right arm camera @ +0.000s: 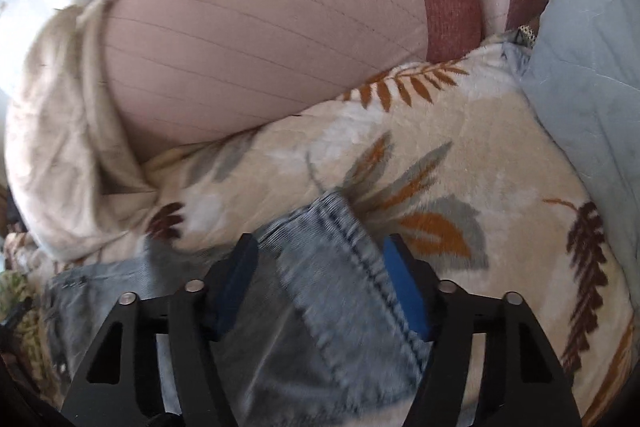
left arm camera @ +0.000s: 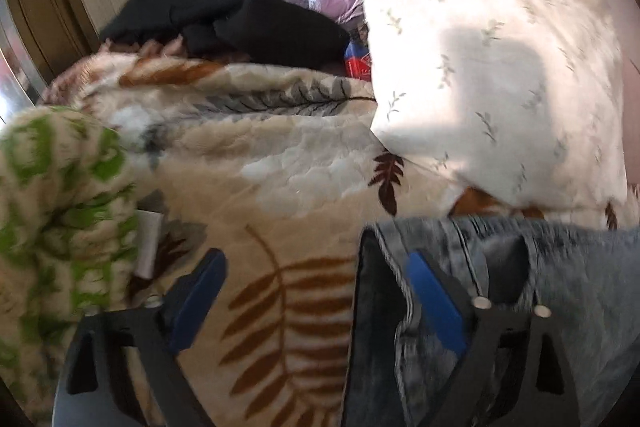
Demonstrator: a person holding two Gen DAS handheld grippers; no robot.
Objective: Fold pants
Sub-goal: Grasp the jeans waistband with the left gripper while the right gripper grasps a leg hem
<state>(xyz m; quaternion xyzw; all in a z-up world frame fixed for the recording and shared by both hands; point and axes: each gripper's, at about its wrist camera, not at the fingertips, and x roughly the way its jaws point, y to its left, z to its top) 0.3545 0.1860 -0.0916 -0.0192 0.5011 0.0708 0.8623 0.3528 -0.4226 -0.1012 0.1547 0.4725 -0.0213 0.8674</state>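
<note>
Light blue denim pants lie on a cream leaf-print blanket. In the left wrist view my left gripper is open; its right finger rests on the pants' left edge and its left finger is over the blanket. In the right wrist view a hemmed corner of the pants lies between the fingers of my right gripper, which stand apart around the cloth without pinching it.
A white leaf-print pillow and black clothing lie behind. A green-and-white fleece is at left. A pink striped cushion, a beige cloth and a pale blue pillow border the blanket.
</note>
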